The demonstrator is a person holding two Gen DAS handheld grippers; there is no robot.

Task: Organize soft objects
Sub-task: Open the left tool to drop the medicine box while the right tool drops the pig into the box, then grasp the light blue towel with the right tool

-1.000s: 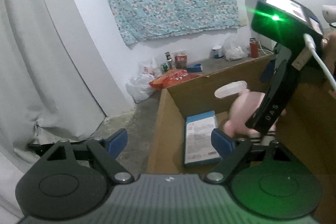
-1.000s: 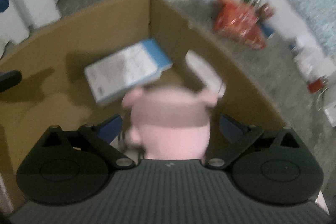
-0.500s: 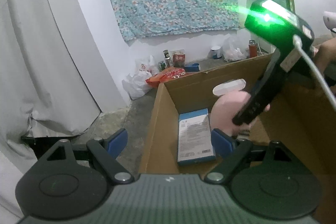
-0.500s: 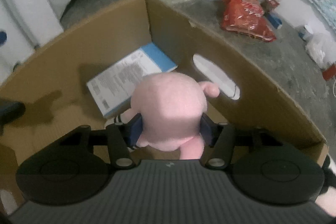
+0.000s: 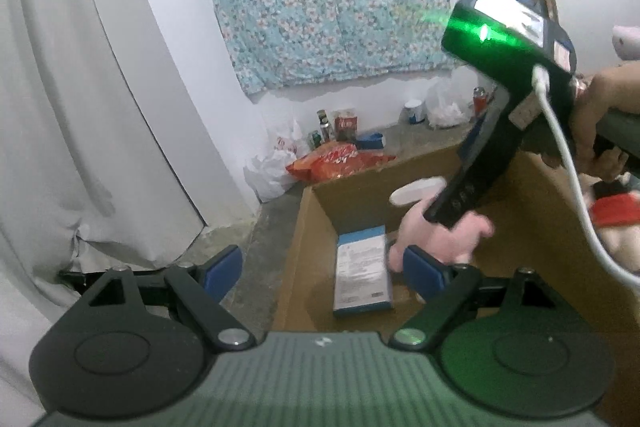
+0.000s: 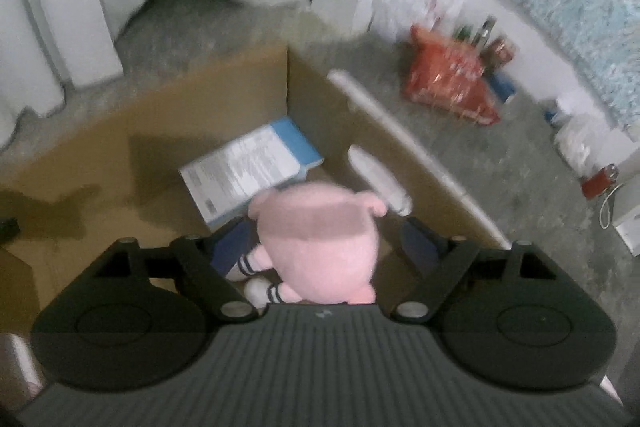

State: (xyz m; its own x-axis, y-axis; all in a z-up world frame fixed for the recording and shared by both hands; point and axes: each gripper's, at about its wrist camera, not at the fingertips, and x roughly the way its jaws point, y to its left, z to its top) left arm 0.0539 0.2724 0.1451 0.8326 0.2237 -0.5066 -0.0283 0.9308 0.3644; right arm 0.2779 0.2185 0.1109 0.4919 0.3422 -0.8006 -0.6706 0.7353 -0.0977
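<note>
Inside the open cardboard box [image 6: 120,131] on the concrete floor, a blue-and-white carton [image 6: 248,171] lies flat in the far corner, and the pink plush toy [image 6: 316,239] sits just beside it, between the fingers of the right gripper [image 6: 328,247], which have just been opening and now stand clear of its sides. To finish this placement well, I judge the right gripper should lift straight up so neither finger snags the toy's striped legs or drags it off the carton. Outside the near wall, the left gripper [image 5: 320,267] hovers with its fingers spread wide and empty.
</note>
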